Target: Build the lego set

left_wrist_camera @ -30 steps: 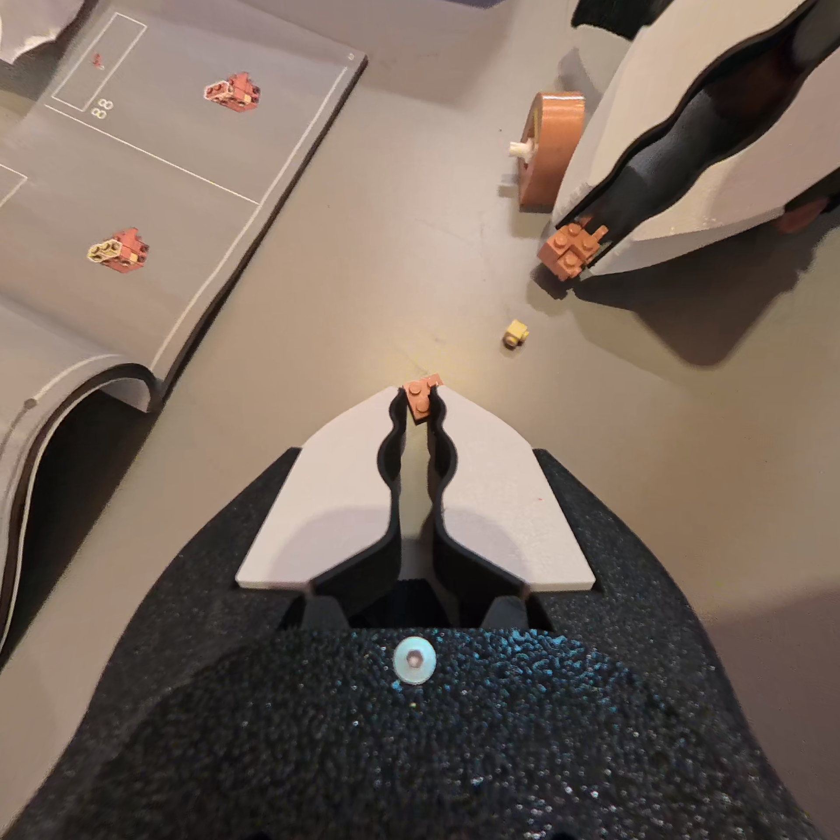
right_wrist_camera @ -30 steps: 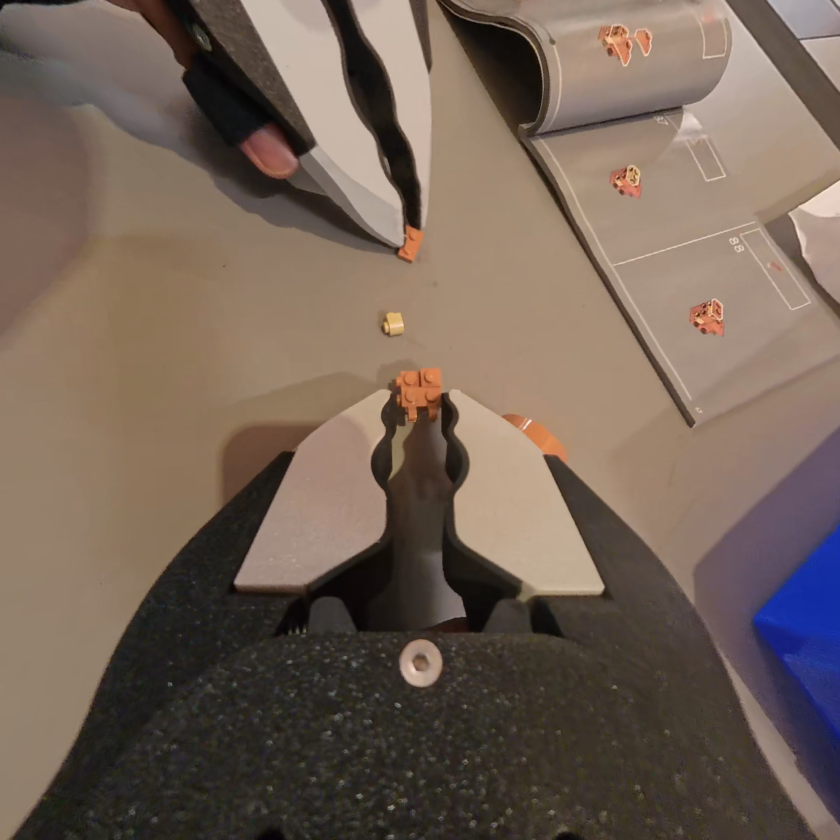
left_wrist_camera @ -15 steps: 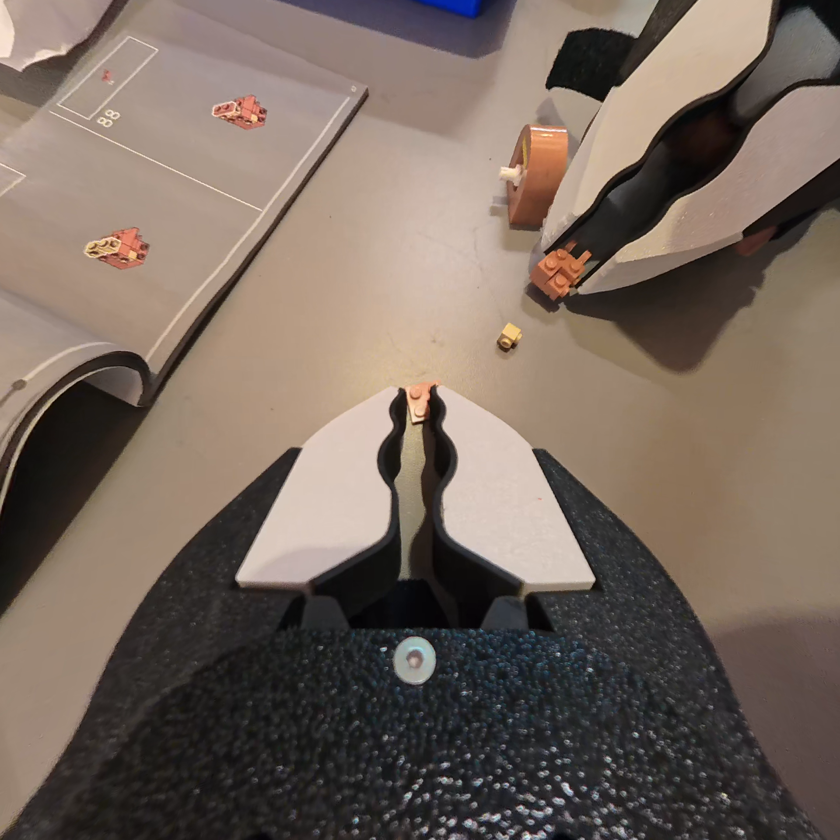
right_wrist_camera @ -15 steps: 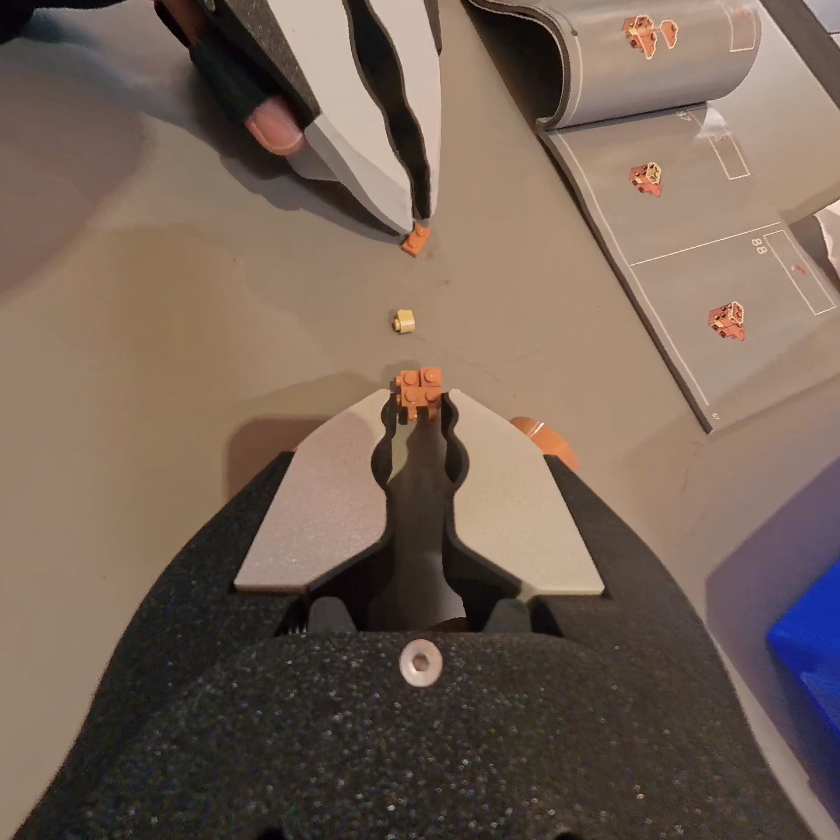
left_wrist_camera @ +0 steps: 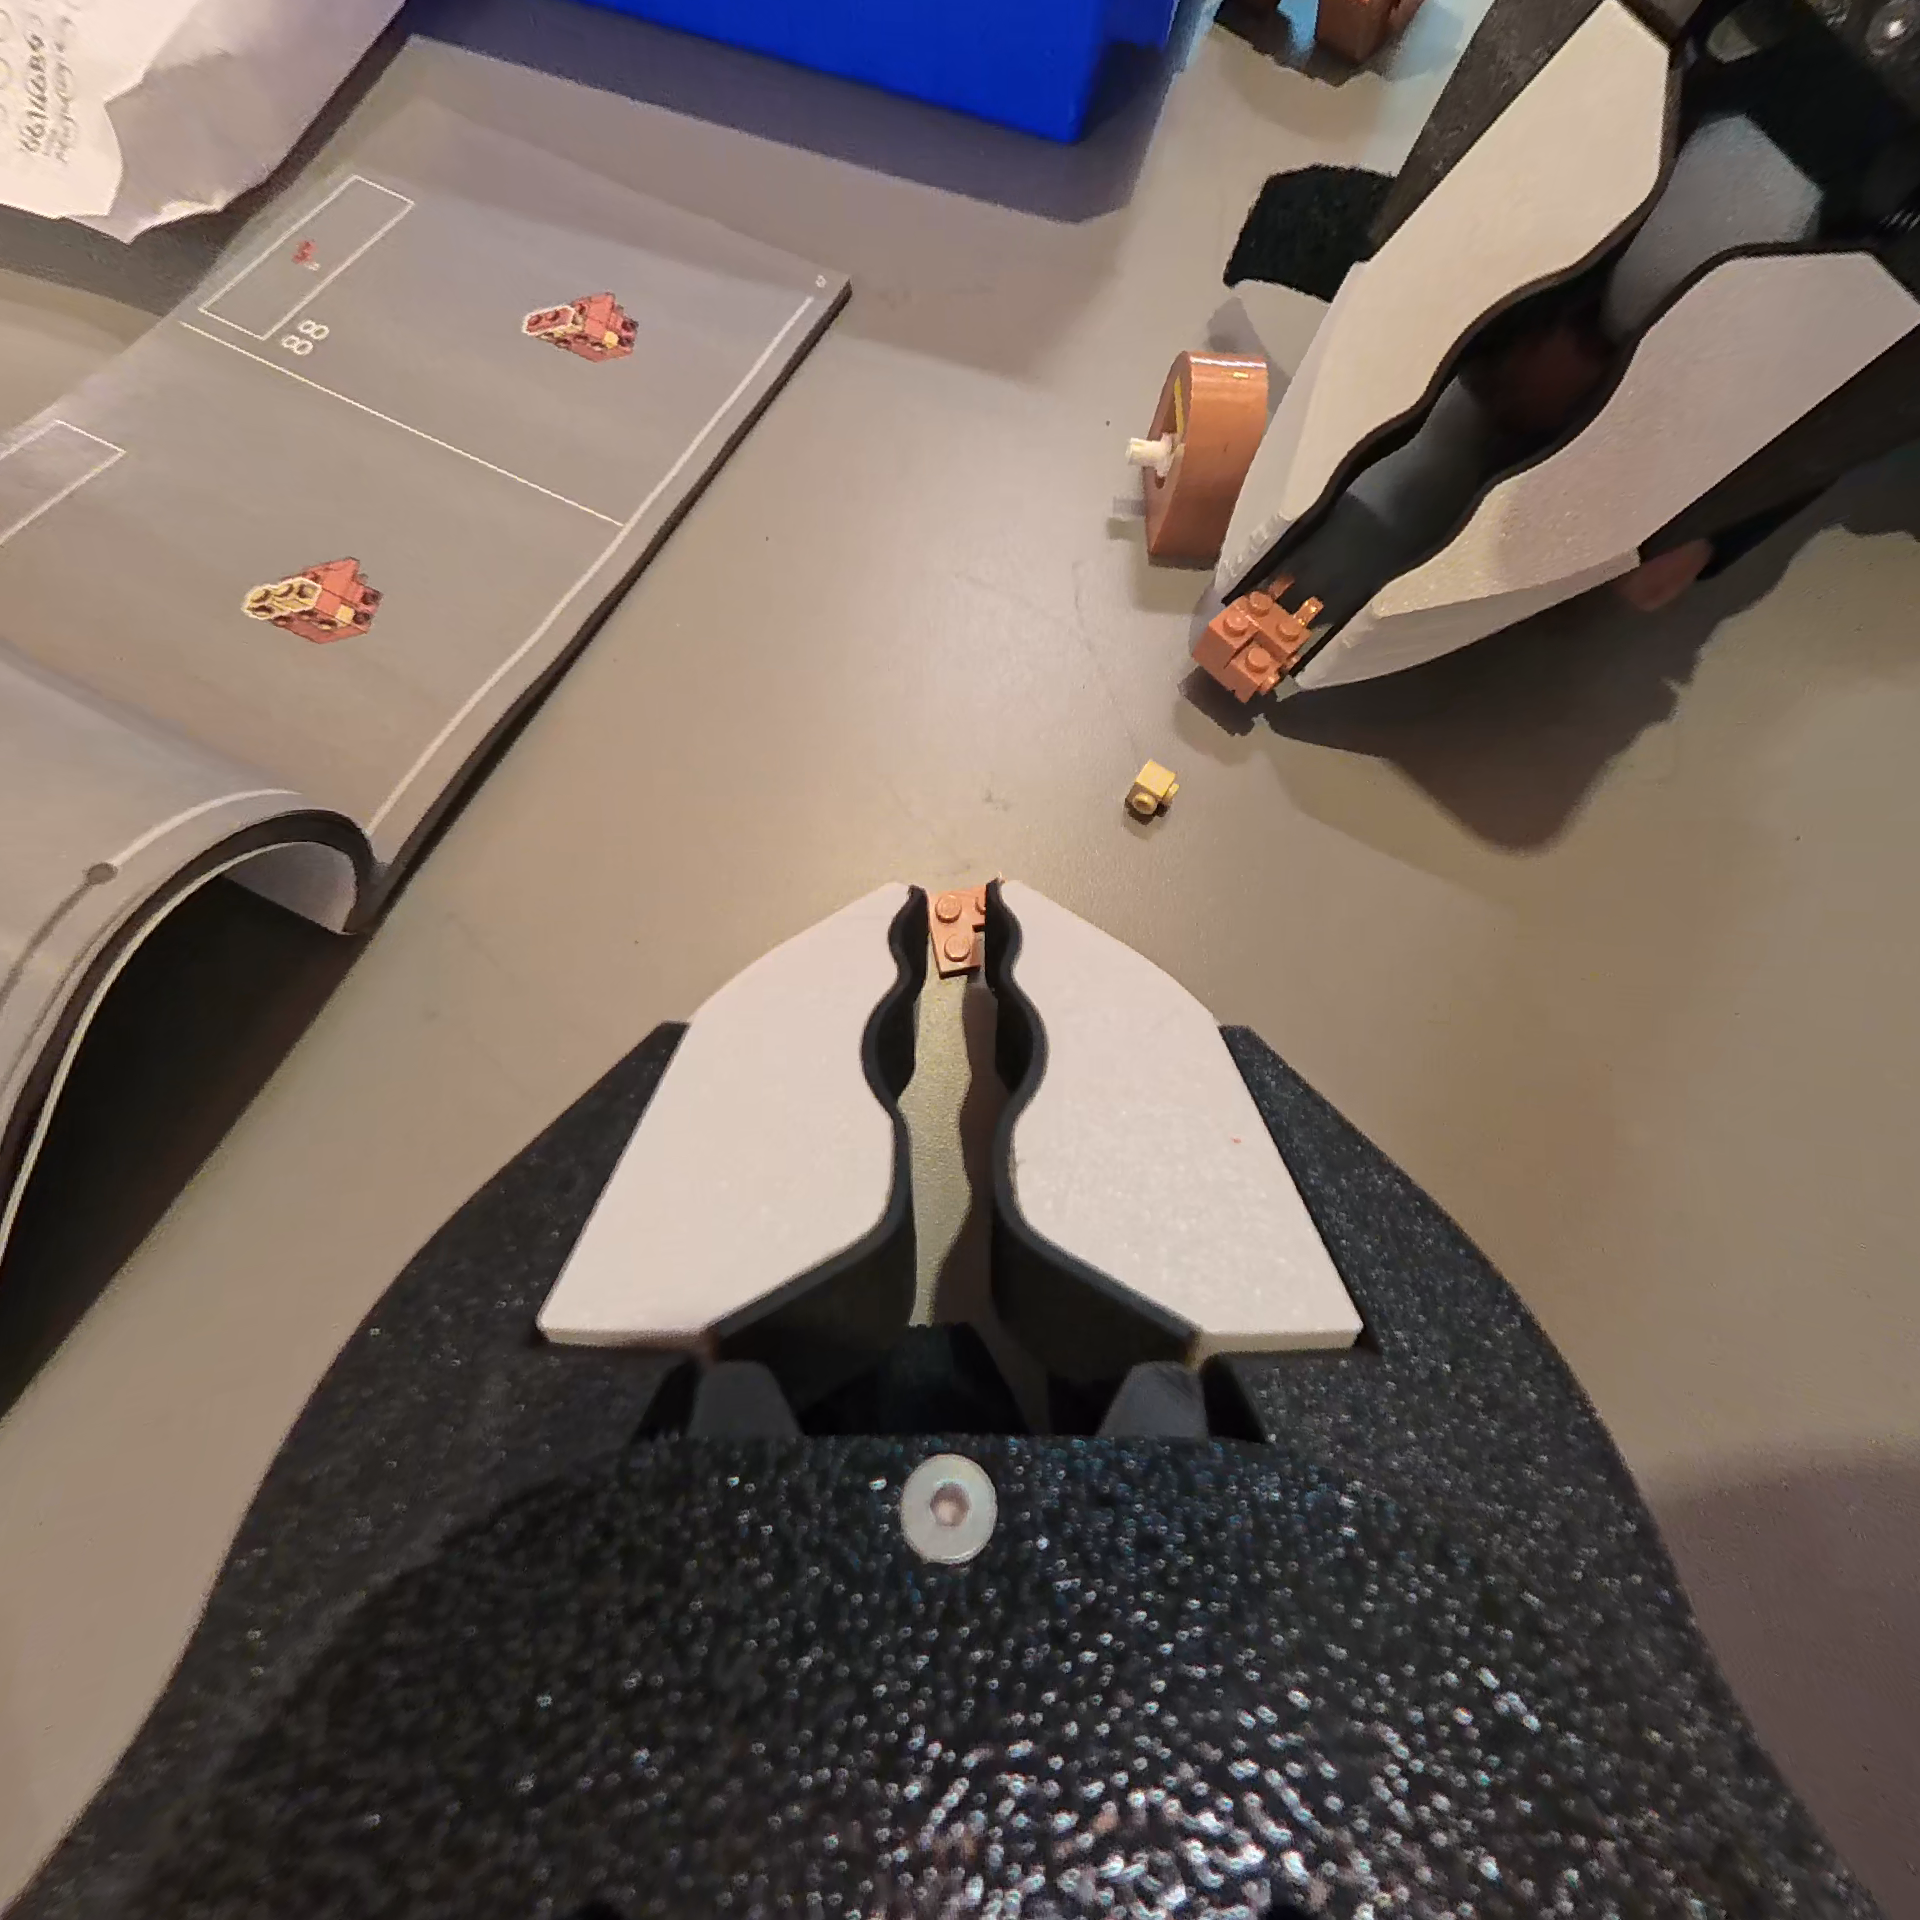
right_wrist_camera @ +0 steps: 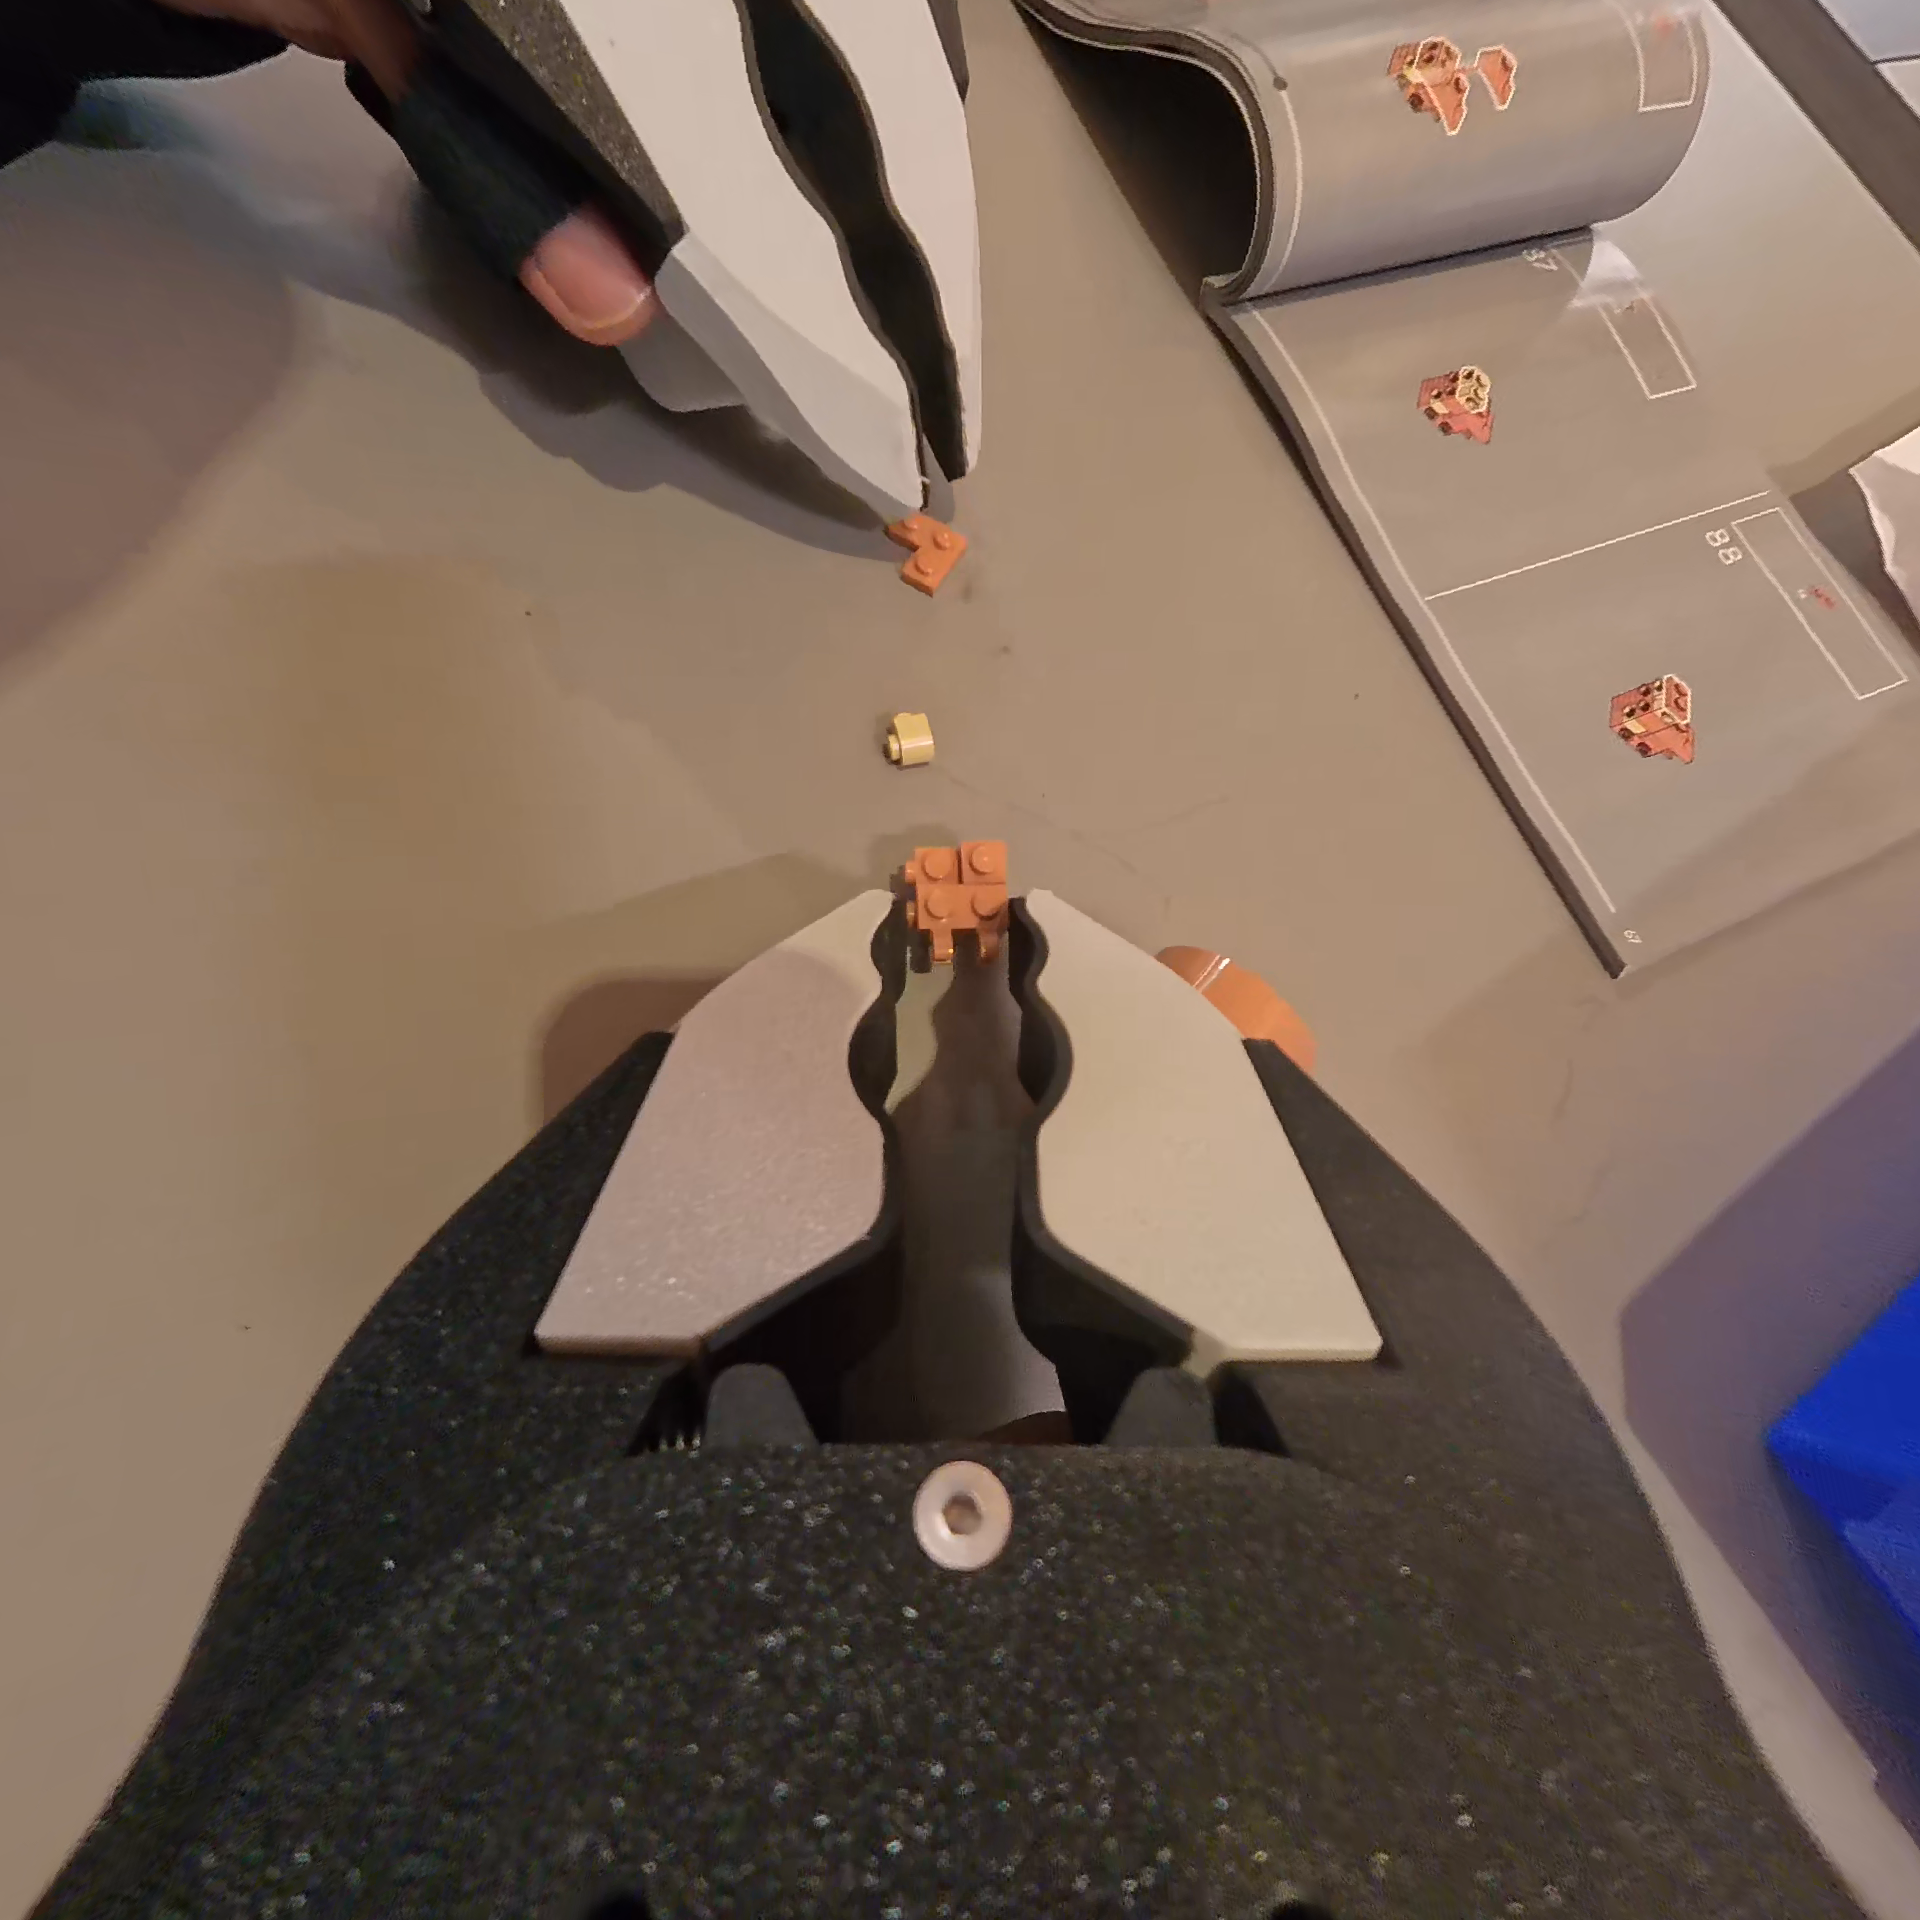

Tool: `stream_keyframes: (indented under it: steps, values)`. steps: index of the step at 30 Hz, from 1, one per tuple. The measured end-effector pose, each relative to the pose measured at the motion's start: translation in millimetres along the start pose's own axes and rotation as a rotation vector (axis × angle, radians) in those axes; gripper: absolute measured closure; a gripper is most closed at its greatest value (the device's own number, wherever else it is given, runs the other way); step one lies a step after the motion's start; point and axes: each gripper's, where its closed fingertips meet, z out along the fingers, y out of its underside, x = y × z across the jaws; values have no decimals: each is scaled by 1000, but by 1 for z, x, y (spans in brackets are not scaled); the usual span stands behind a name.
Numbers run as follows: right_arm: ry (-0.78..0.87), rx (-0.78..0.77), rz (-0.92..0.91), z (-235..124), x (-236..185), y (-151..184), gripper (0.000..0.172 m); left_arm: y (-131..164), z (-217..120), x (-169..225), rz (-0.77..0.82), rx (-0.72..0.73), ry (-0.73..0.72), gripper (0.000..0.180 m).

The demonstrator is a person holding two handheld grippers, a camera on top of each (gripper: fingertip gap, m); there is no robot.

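My left gripper [left_wrist_camera: 954, 904] hovers tilted just over the grey table, its jaws a narrow slit apart. A small orange L-shaped plate [left_wrist_camera: 954, 935] lies flat on the table, studs up, beneath its tips. The right wrist view shows that plate [right_wrist_camera: 928, 551] clear of the left gripper [right_wrist_camera: 940, 478]. My right gripper [right_wrist_camera: 958, 920] is shut on a small orange brick assembly [right_wrist_camera: 958, 883], which sticks out past its tips. The left wrist view shows the assembly [left_wrist_camera: 1247, 644] in the right gripper [left_wrist_camera: 1283, 634] low over the table. A tiny tan brick [right_wrist_camera: 909, 740] lies between the two grippers.
An open grey instruction booklet [left_wrist_camera: 416, 468] lies left of my left gripper. An orange disc with a white peg [left_wrist_camera: 1205, 457] stands by the right gripper. A blue box [left_wrist_camera: 883, 52] and white paper [left_wrist_camera: 156, 94] lie at the back. A thumb [right_wrist_camera: 587, 286] rests on the left gripper. The gap from one gripper's tips to the other's is roughly 9 cm.
The orange L-shaped plate, gripped edgewise at the left gripper's tips before, has left the grasp and now lies flat on the table. The left gripper has lifted a little. The right gripper keeps its hold.
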Motion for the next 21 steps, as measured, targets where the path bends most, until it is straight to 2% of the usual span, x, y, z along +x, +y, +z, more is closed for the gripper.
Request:
stream_keyframes:
  steps: [21]
  values:
    - [-15, 4, 25, -1, 1, 0, 153, -1, -1, 0, 3, 12, 1, 170]
